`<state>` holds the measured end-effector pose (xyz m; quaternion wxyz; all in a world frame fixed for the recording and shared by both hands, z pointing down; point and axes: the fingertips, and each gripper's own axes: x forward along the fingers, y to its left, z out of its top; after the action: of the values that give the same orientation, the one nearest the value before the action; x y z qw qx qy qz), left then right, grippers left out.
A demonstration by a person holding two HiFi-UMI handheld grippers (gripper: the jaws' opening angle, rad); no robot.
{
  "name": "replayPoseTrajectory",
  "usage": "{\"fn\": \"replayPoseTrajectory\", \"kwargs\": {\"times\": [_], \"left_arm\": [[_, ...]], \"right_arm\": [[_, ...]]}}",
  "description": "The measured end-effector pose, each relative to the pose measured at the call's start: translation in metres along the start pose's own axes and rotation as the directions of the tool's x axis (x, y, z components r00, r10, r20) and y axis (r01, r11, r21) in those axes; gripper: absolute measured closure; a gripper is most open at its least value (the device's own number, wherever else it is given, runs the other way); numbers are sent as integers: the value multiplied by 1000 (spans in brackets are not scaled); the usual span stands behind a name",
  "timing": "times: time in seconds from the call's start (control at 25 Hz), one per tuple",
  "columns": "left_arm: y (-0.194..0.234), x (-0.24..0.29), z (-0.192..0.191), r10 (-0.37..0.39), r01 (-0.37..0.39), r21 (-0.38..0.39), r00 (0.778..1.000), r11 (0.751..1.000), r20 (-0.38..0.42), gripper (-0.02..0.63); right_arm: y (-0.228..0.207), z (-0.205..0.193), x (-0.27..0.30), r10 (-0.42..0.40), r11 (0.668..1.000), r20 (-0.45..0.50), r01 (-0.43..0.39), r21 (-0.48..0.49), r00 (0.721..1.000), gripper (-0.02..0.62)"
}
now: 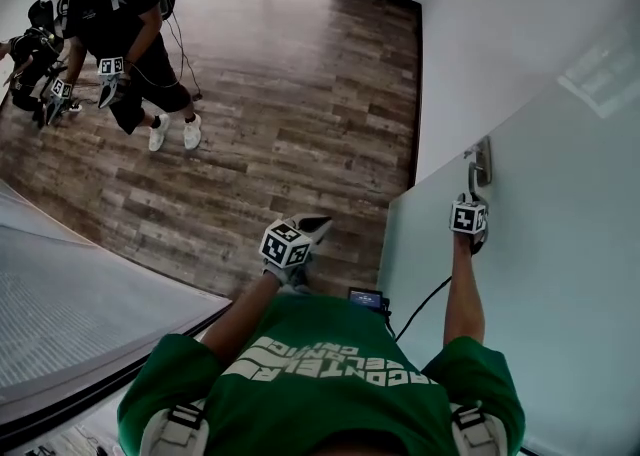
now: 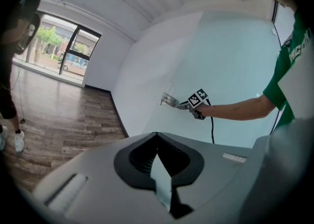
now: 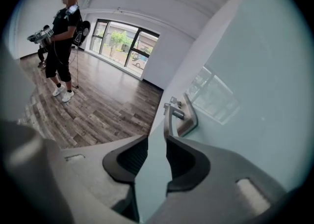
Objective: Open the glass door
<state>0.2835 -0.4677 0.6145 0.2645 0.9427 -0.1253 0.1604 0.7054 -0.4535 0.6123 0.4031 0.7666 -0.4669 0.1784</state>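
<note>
The frosted glass door [image 1: 545, 264] fills the right side of the head view, with a metal lever handle [image 1: 483, 161] near its edge. My right gripper [image 1: 476, 190] reaches up to that handle. In the right gripper view the lever [image 3: 171, 118] comes down to the tip of the right jaw, and the jaws of the right gripper [image 3: 154, 138] stand slightly apart with door surface showing between them. The left gripper view shows the right gripper [image 2: 181, 104] touching the handle [image 2: 169, 100]. My left gripper [image 1: 316, 225] hangs away from the door over the floor, its jaws [image 2: 157, 134] together and empty.
A white wall [image 1: 500, 24] adjoins the door's edge. Wood floor [image 1: 290, 84] stretches away to windows [image 2: 66, 48]. Another person in black [image 1: 125, 29] holding grippers stands at the far left. A grey panel [image 1: 80, 294] lies at my left. A cable [image 1: 420, 309] hangs beneath my right arm.
</note>
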Motion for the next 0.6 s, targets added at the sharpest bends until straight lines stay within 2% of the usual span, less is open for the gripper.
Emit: {"fn": "replayPoseTrajectory", "kwargs": {"times": [0.12,0.28,0.44,0.6], "left_arm": [[-3,-9,2,23,-23,-10,999,1000,22,591],[-14,-30,-17,59,-58,-29,997,998,49,591],[-31,-47,-33,95,-92,-52,993,994,63,591],[-55,-60,-51,117,-115,-29,992,993,47,591]], "right_arm": [[25,3,-20,64,998,30,-63,-27,998,504],[72,-10,-64,159,986,90,-153,-67,983,594],[115,-9,-112,274,957,174,-251,-143,946,601],[147,-16,-165,364,928,238,-329,-174,900,601]]}}
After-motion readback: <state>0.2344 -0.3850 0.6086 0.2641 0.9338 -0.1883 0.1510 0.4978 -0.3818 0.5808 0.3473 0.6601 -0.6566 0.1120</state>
